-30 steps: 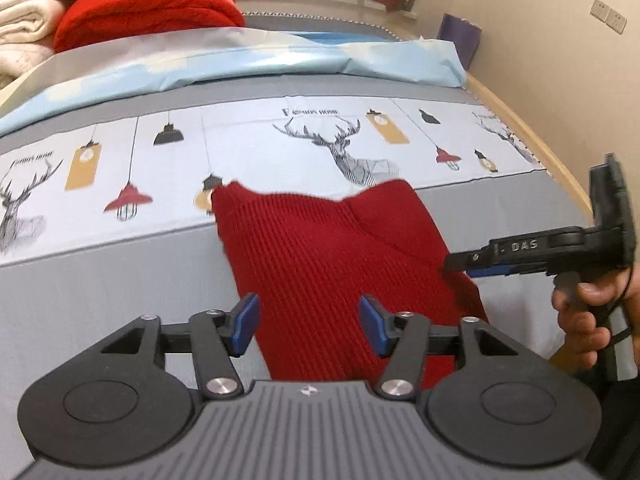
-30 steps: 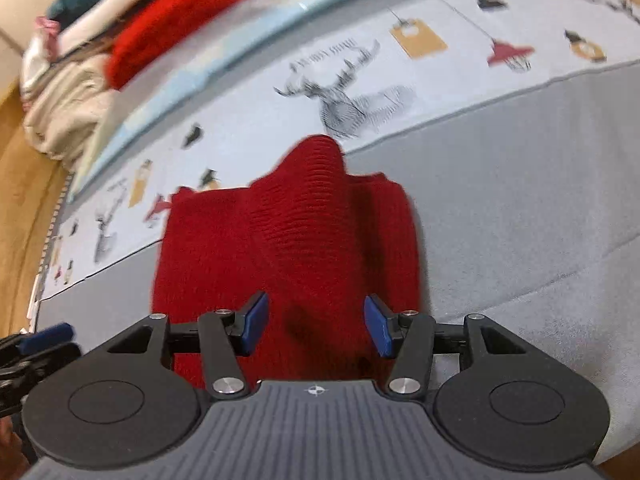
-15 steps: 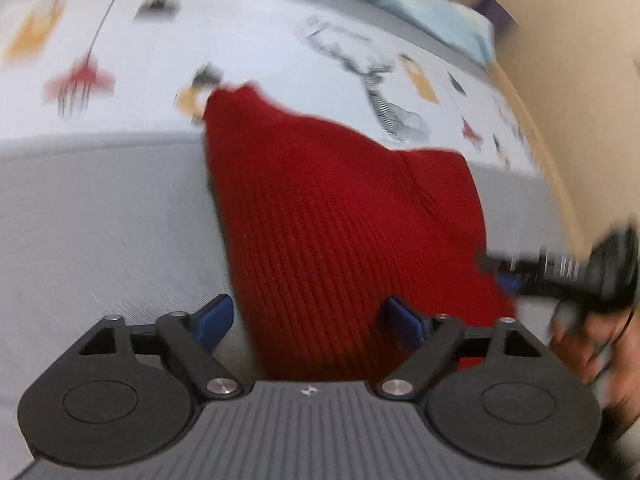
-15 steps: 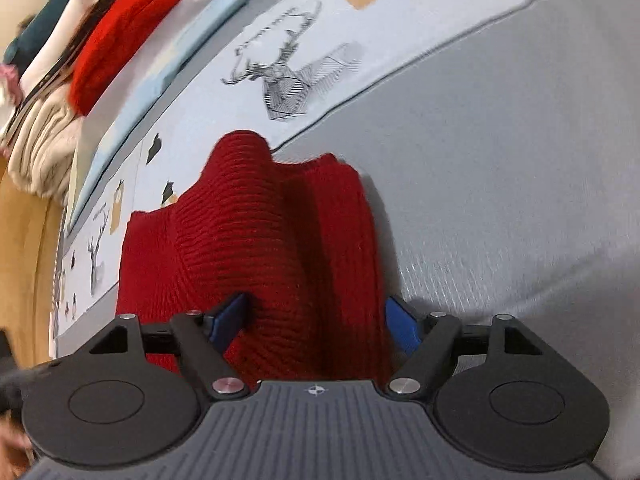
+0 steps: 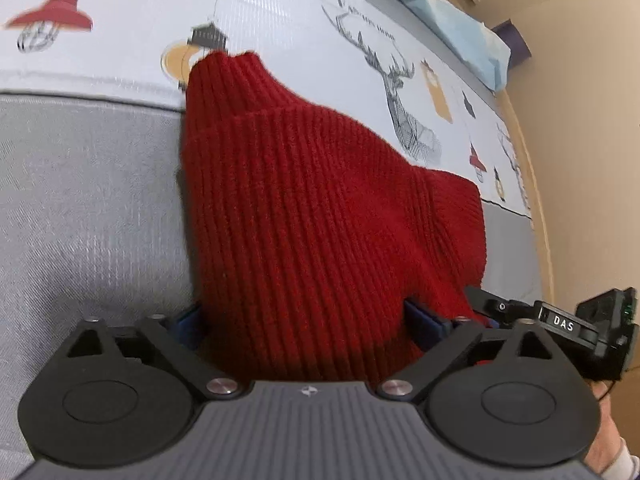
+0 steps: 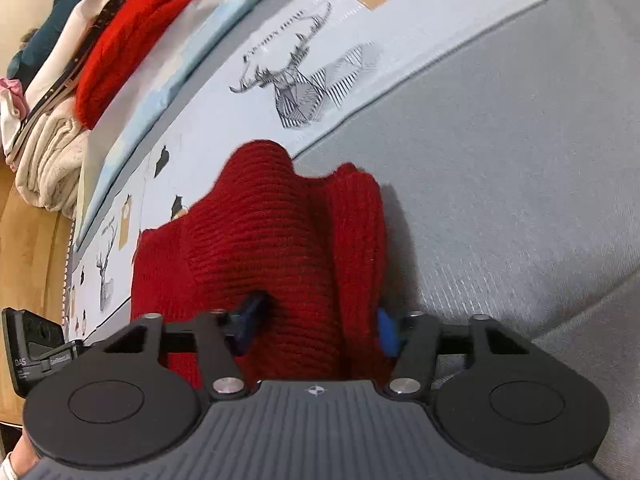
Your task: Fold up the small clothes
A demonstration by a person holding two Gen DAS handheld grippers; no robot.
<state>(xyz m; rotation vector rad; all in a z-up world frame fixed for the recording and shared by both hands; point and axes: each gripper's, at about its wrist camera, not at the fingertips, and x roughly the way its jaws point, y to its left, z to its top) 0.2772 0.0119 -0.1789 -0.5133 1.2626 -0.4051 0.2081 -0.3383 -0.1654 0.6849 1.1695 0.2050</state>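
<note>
Since a second ago both grippers have dropped closer to the bed, and the red knitted garment (image 5: 320, 220) now fills far more of each view. The left gripper (image 5: 308, 320) has just spread its jaws; they stand wide apart with the near end of the garment lying between them. Its left blue pad (image 5: 188, 320) sits just beside the garment's left edge and the right pad (image 5: 424, 320) against the knit on the other side; the pads do not visibly squeeze the cloth.

The right gripper (image 6: 316, 328) has just drawn its jaws inward after opening. A raised fold of the garment (image 6: 280, 248) sits between them, the left pad (image 6: 248, 320) sunk into the knit and the right pad (image 6: 386, 332) pressed at the garment's right edge, so it pinches the fold.

The garment lies on the grey part of the bedcover (image 5: 88, 200), its ribbed far end reaching onto the white band printed with deer and lamps (image 6: 304, 92). In the left view the other gripper shows at right, touching the garment's near right corner. A pile of folded clothes (image 6: 80, 80) lies well apart at the far left.
</note>
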